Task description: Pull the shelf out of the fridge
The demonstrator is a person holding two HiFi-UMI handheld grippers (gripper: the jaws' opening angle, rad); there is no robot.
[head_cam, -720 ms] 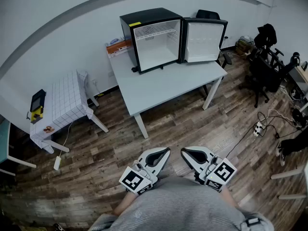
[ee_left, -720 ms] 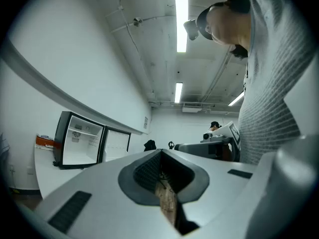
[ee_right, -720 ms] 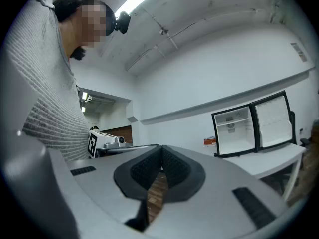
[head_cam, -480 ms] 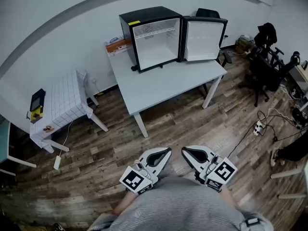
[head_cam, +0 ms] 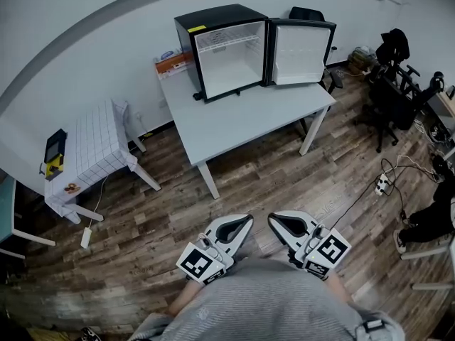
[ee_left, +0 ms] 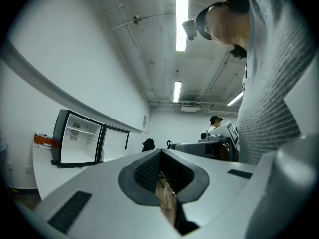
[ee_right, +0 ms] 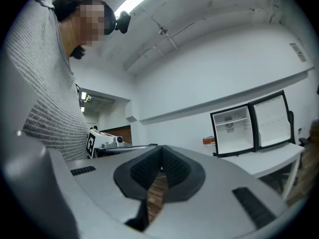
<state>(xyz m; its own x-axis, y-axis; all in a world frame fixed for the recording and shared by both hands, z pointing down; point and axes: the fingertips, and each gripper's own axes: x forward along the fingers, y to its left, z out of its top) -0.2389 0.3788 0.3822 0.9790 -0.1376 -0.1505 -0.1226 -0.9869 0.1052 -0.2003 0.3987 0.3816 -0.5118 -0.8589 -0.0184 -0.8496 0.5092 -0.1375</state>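
At the bottom centre of the head view, the left gripper [head_cam: 240,226] and the right gripper [head_cam: 279,225] are side by side in front of the person's grey sweater [head_cam: 270,307], above the wood-plank floor [head_cam: 270,183]. Each gripper's own view shows its jaws clenched together with nothing between the pads, only floor showing behind them. Well apart from both, in the upper middle of the frame, a black mini fridge [head_cam: 213,21] stands on the back of a grey table [head_cam: 242,126]. Its door [head_cam: 301,44] is swung open to the right. The white wire shelf [head_cam: 229,43] sits inside the fridge, high in the white compartment, fully in. An orange box [head_cam: 173,64] lies just left of the fridge. A small table with a checked cloth [head_cam: 92,151] stands at the left, and dark office chairs [head_cam: 391,98] at the right.
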